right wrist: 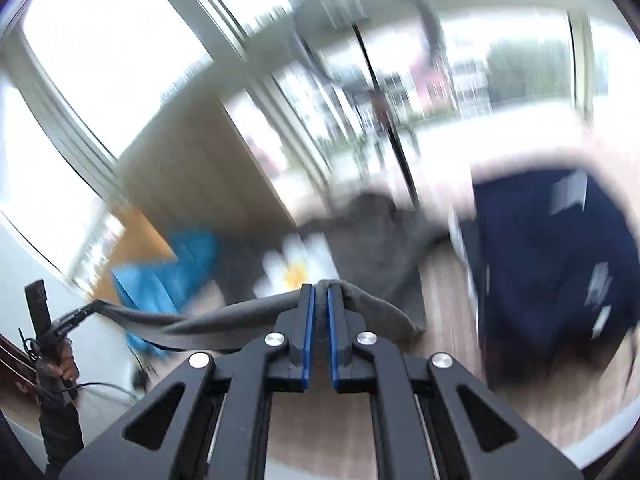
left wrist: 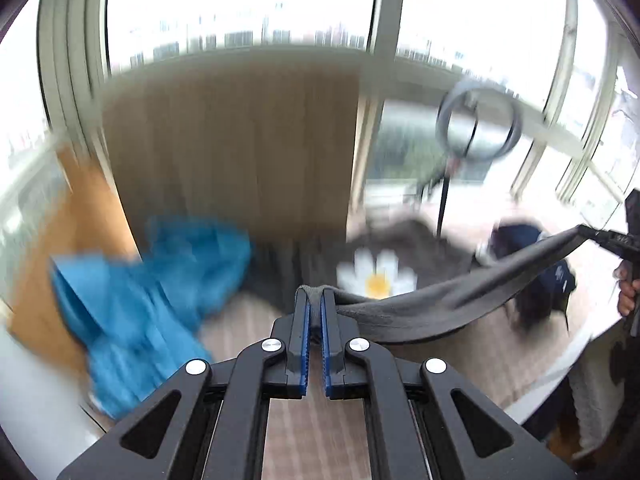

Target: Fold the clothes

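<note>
A grey garment with a white daisy print (left wrist: 378,276) lies on the wooden table, and one edge of it (left wrist: 460,304) is lifted and stretched between both grippers. My left gripper (left wrist: 316,294) is shut on one end of that edge. The far end runs right to my right gripper (left wrist: 600,236), held by a hand (left wrist: 626,296). In the right wrist view my right gripper (right wrist: 321,290) is shut on the grey garment (right wrist: 372,308). From there the cloth strip (right wrist: 192,326) leads left to my left gripper (right wrist: 78,316). Both views are blurred by motion.
A bright blue garment (left wrist: 140,300) (right wrist: 160,284) lies crumpled on the table's left side. A dark navy garment (right wrist: 552,272) (left wrist: 532,276) lies at the right. Behind the table stands a ring light on a pole (left wrist: 478,124), with windows (left wrist: 240,0) beyond. The table's edge (left wrist: 552,376) is at the near right.
</note>
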`<state>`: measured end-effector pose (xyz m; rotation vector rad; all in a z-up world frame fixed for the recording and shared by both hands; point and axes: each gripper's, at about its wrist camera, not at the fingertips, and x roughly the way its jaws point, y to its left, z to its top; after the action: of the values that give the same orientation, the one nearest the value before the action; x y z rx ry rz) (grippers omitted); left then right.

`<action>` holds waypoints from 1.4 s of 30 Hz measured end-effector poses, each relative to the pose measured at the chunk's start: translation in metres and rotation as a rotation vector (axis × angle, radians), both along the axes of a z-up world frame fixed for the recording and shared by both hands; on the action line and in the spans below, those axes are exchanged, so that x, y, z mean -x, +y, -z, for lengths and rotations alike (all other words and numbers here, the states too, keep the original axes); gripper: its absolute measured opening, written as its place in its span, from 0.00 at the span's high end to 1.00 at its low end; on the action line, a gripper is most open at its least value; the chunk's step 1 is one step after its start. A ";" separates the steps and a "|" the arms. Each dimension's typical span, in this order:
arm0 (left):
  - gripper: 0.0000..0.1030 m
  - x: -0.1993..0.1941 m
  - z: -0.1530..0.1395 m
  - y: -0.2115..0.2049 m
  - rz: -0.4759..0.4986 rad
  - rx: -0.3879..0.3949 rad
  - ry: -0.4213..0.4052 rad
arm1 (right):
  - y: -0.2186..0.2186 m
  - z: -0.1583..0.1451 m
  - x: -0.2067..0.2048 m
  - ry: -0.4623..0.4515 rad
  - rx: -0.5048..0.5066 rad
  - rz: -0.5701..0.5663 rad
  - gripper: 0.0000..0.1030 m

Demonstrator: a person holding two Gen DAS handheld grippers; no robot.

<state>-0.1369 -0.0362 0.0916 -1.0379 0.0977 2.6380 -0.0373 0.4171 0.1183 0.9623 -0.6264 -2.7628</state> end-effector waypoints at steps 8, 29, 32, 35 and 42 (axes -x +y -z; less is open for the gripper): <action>0.96 -0.076 -0.078 -0.017 0.065 0.113 0.120 | -0.034 -0.090 -0.091 0.113 -0.137 -0.006 0.94; 0.96 -0.174 0.342 -0.050 0.175 0.200 -0.669 | -0.073 0.337 -0.201 -0.689 0.065 0.004 0.94; 0.91 -0.174 0.350 -0.053 0.164 0.185 -0.703 | -0.073 0.340 -0.200 -0.707 0.067 -0.004 0.93; 0.91 -0.180 0.349 -0.062 0.154 0.178 -0.732 | -0.076 0.324 -0.194 -0.762 0.029 -0.045 0.88; 0.88 -0.161 0.292 -0.076 0.114 0.242 -0.620 | -0.055 0.247 -0.170 -0.698 -0.133 -0.028 0.86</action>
<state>0.0245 -0.1119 -0.2006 -1.8180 0.3291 2.1251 0.1323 0.3620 -0.1288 1.9700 -0.4958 -2.4220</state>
